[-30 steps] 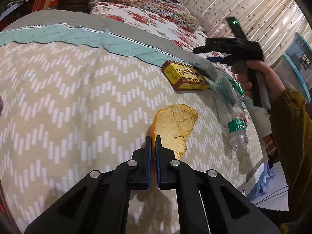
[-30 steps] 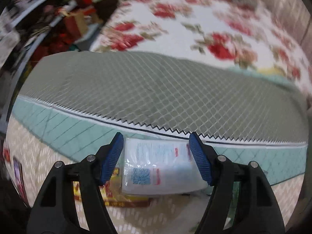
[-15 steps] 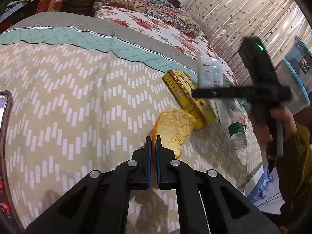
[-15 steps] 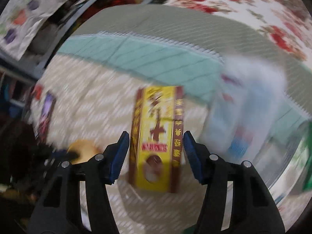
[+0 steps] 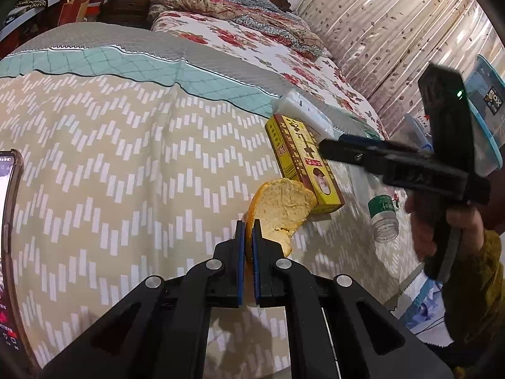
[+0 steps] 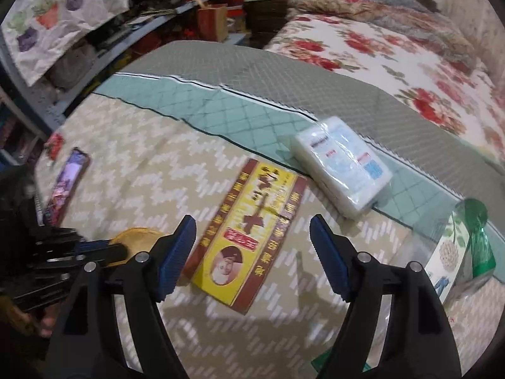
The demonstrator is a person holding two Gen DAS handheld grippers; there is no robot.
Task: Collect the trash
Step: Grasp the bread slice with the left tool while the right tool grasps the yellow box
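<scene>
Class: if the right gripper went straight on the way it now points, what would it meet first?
Most likely the yellow box lying on the bedspread: the open right gripper straddles it from above. How high it hovers is unclear.

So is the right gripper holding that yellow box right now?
No, the right gripper stands open above the yellow box, which lies flat on the bedspread with neither pad touching it.

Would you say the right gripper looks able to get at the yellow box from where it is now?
Probably yes: the right gripper is open above the yellow box, nothing lies on top of it, and only the orange peel touches one end.
</scene>
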